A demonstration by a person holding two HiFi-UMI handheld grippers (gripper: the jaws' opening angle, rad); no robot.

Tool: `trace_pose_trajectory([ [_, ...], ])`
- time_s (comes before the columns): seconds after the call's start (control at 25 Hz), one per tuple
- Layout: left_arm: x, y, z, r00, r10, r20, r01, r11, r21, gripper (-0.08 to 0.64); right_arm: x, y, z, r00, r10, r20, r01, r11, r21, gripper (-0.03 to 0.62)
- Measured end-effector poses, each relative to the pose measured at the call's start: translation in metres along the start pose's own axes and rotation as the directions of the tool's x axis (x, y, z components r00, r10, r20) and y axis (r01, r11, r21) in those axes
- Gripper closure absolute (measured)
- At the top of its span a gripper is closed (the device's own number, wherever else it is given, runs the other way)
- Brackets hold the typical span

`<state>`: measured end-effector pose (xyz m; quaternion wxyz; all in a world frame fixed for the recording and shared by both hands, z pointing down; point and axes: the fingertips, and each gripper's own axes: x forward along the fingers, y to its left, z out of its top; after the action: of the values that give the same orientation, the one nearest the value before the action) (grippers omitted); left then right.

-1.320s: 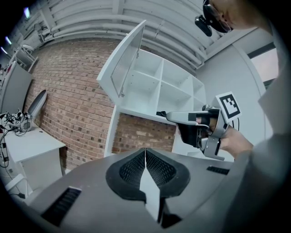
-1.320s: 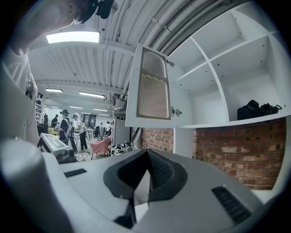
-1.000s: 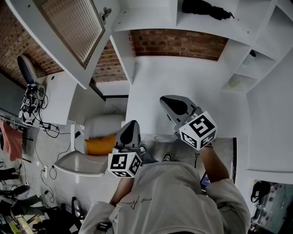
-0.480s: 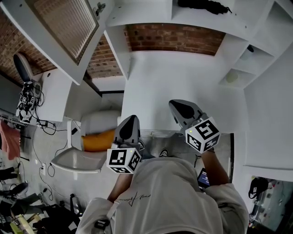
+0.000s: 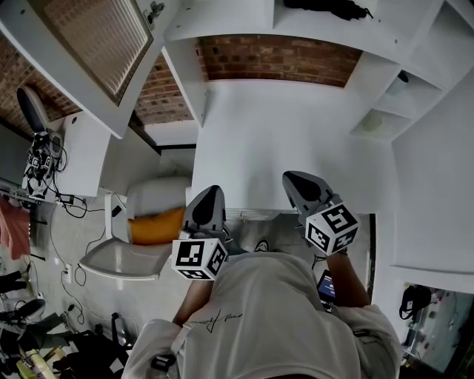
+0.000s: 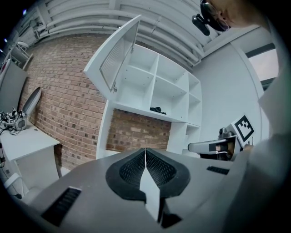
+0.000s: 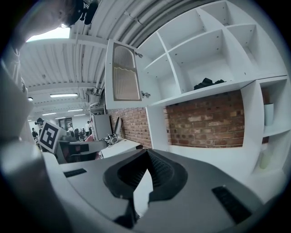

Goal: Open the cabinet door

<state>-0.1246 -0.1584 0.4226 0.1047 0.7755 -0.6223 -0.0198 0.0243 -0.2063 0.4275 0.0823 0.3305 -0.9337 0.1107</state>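
The cabinet door (image 5: 89,52) already stands swung wide, out to the left of the white cabinet (image 5: 229,18), so I judge that the opening step is finished. Below the cabinet, at the near edge of the desk (image 5: 281,126), the left tool (image 5: 212,191) has its 2 jaws pressed together on nothing. Also below the cabinet, more to the right, the right tool (image 5: 290,178) is closed and empty too. The next move, I think, asks only to draw both tools away.
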Motion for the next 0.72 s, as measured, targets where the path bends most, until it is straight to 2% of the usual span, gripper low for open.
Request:
trace_pose_trajectory([
  [0.2, 0.004, 0.0, -0.004, 1.0, 0.002, -0.016, -0.002, 1.0, 0.001, 0.543, -0.006, -0.007, -0.01, 1.0, -0.018, -0.013, 0.018, 1.0, 0.023, 0.568],
  [0.72, 0.008, -0.001, -0.006, 1.0, -0.022, -0.023, 0.022, 1.0, 0.0, 0.543, -0.006, 0.003, -0.006, 1.0, 0.008, -0.014, -0.008, 1.0, -0.018, 0.569],
])
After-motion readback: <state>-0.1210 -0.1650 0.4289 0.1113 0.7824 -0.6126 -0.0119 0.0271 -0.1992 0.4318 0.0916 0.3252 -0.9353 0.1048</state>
